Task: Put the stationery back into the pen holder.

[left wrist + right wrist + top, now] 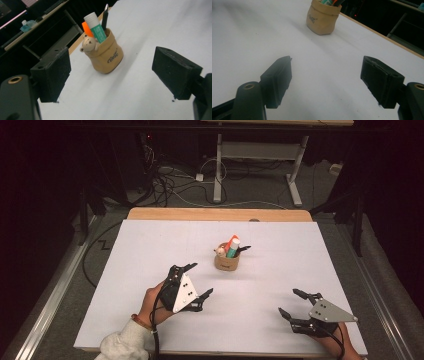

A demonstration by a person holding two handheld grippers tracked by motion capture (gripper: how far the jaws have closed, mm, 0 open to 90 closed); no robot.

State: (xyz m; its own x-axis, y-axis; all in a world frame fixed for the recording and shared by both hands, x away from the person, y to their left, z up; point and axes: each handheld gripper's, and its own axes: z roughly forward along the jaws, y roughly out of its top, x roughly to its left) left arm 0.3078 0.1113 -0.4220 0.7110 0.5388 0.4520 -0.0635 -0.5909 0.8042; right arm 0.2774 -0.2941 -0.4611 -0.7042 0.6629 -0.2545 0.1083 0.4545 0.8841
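A small tan pouch-shaped holder (227,261) stands upright near the middle of the white table (150,245). It carries a little bear figure (88,44) on its rim and holds a green-and-white glue stick (96,28), an orange marker (86,29) and a black pen (105,15). My left gripper (198,280) hovers open to the holder's front left, its jaws wide apart with nothing between them. My right gripper (292,302) rests open near the front right edge, also holding nothing. The holder (322,17) lies well beyond its jaws.
The table's wooden far edge (220,214) borders dark floor with cables (170,180) and a white desk frame (260,155). A shelf with a blue-green object (27,25) stands off to the side in the left gripper view.
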